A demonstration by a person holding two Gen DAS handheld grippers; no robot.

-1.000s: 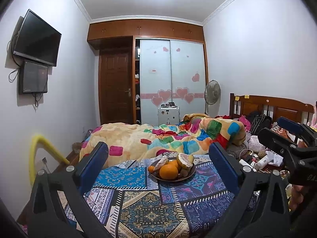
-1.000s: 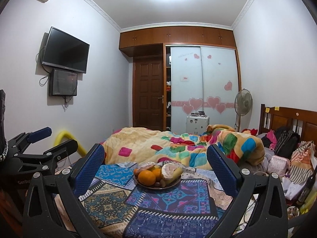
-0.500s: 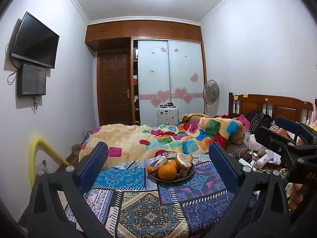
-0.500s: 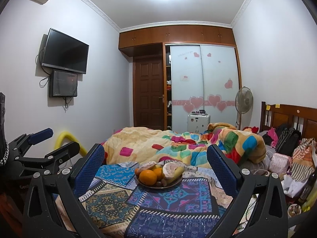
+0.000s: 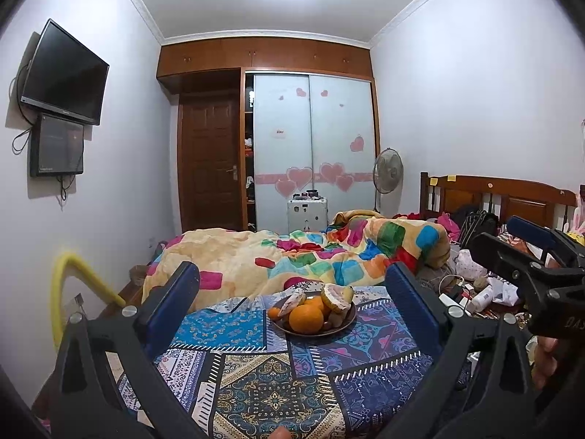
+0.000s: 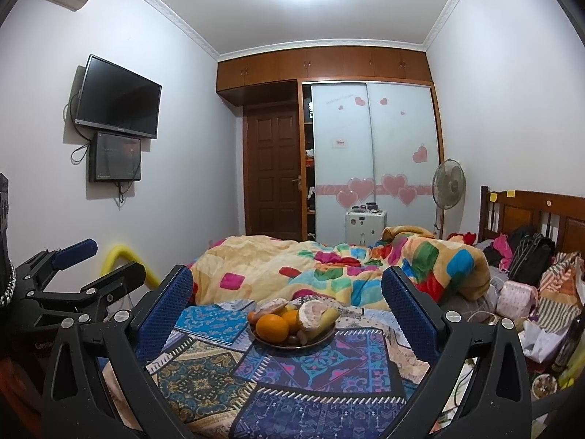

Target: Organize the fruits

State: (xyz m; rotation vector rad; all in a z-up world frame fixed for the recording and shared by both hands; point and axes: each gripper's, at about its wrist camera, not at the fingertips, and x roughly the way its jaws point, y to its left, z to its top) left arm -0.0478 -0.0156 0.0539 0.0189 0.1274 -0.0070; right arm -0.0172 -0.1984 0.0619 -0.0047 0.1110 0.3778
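Note:
A dark round plate (image 5: 345, 325) stands on a patterned cloth (image 5: 256, 376) and holds an orange (image 5: 306, 318), a cut pomelo piece (image 5: 335, 297) and other fruit. It also shows in the right wrist view (image 6: 321, 338) with the orange (image 6: 271, 327) in front. My left gripper (image 5: 292, 289) is open and empty, well short of the plate. My right gripper (image 6: 287, 289) is open and empty, also short of the plate. The right gripper shows at the right edge of the left view (image 5: 526, 252); the left gripper shows at the left edge of the right view (image 6: 91, 267).
A bed with a colourful quilt (image 5: 292, 259) lies behind the table. Clutter of bags and bottles (image 5: 471, 292) sits to the right by the wooden headboard (image 5: 512, 197). A yellow tube (image 5: 62, 292) stands at the left wall.
Both views have tilted slightly; the plate sits a touch lower in the frames. Both grippers stay open and nothing has been picked up.

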